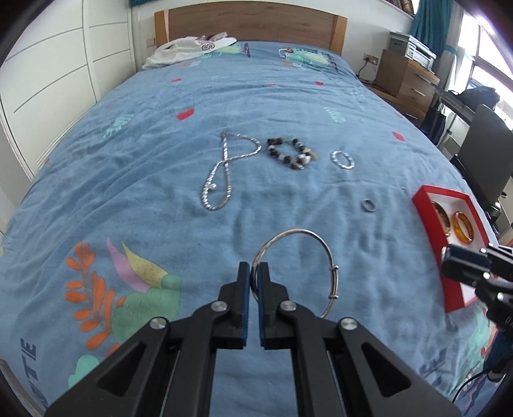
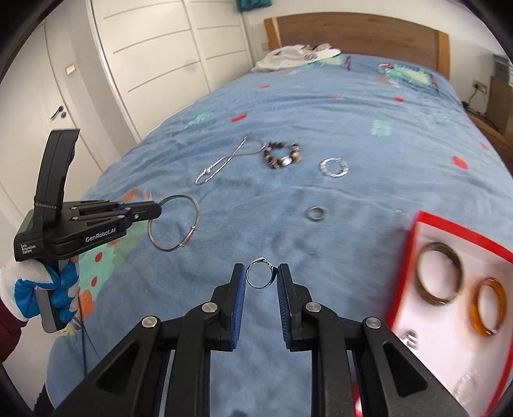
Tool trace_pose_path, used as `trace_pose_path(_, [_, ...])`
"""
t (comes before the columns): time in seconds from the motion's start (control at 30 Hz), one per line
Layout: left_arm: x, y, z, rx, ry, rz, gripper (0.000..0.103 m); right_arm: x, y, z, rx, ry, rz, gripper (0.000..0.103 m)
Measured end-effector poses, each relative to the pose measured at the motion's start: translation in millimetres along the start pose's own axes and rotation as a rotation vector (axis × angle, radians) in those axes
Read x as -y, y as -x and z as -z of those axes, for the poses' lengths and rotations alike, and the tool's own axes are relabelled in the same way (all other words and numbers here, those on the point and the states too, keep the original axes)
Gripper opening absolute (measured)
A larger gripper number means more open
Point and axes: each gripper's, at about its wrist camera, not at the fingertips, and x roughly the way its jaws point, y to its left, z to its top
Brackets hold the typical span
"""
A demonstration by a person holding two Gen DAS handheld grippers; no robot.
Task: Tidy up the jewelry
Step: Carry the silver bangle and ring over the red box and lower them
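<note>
My left gripper is shut on a thin silver bangle and holds it above the blue bedspread; it also shows in the right wrist view with the bangle. My right gripper is shut on a small silver ring, left of the red jewelry box. The box holds a brown bangle and an amber bangle. On the bed lie a silver necklace, a bead bracelet, a silver link bracelet and a small ring.
The bed has a wooden headboard and white clothes at the far end. White wardrobe doors stand on the left. A wooden nightstand and a dark chair stand on the right.
</note>
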Motion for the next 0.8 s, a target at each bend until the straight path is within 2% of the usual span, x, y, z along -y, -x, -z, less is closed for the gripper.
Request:
trace_pose_path(0.17, [29, 20, -5, 0.026, -0.031, 0.023, 0.004, 20, 33, 9, 0.038, -0.029, 0.048, 0.020])
trace_pose_path(0.37, [86, 31, -13, 0.042, -0.088, 0.089, 0.004, 64, 74, 28, 0.061, -0.078, 0.127, 0.020])
trace_pose_path(0.57, [151, 25, -20, 0.030, -0.142, 0.170, 0.004, 112, 100, 47, 0.054, -0.120, 0.200, 0.020])
trace_pose_path(0.8, [218, 2, -18, -0.015, -0.205, 0.245, 0.004, 157, 104, 67, 0.017, -0.144, 0.235, 0.020])
